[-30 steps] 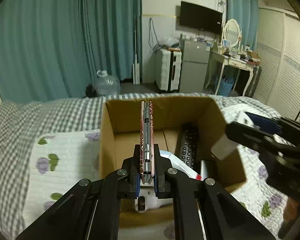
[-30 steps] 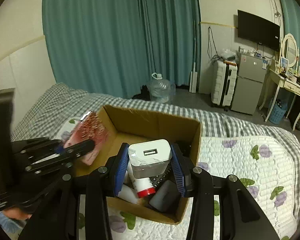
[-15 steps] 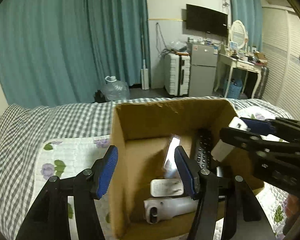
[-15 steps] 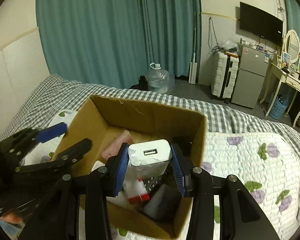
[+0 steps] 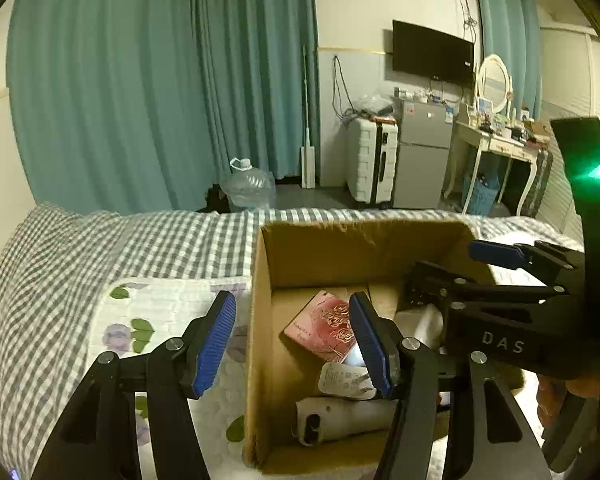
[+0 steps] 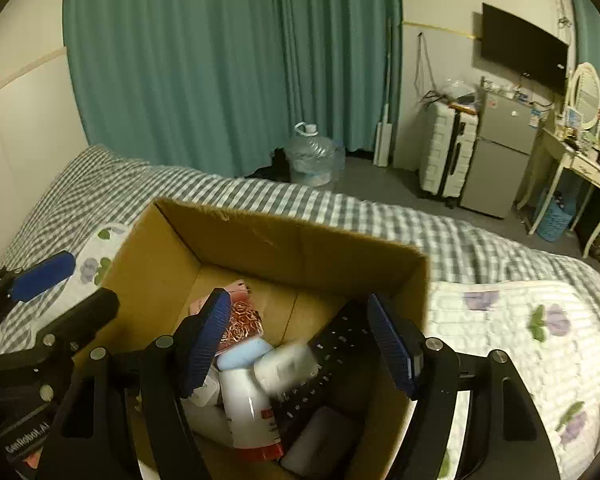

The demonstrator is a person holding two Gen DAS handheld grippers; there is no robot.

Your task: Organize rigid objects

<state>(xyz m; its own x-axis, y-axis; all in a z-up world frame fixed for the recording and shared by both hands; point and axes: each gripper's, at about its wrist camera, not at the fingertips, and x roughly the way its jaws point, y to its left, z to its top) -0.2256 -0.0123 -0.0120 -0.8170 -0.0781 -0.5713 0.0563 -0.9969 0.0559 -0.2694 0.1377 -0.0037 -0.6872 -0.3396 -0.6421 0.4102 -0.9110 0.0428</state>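
Note:
A brown cardboard box (image 5: 356,240) (image 6: 284,240) stands open on the bed. Inside lie a pink rose-patterned case (image 5: 322,330) (image 6: 244,326), a white adapter (image 5: 340,378), a white handheld device (image 5: 340,418), a black remote (image 6: 324,364), a white bottle with a red base (image 6: 248,408) and a blurred white power bank (image 6: 286,366) above the pile. My left gripper (image 5: 292,344) is open and empty over the box's left wall. My right gripper (image 6: 300,348) is open and empty over the box; it also shows in the left wrist view (image 5: 496,276).
The bed has a grey checked blanket (image 5: 100,248) and a white floral quilt (image 6: 520,344). Beyond it are teal curtains (image 5: 160,92), a water jug (image 6: 310,156), a white suitcase (image 5: 372,164), a small fridge (image 5: 422,148) and a dressing table (image 5: 496,144).
My left gripper opened and let the pink case drop into the box, then drew back left. My right gripper opened and released the white power bank, which now lies blurred among the items.

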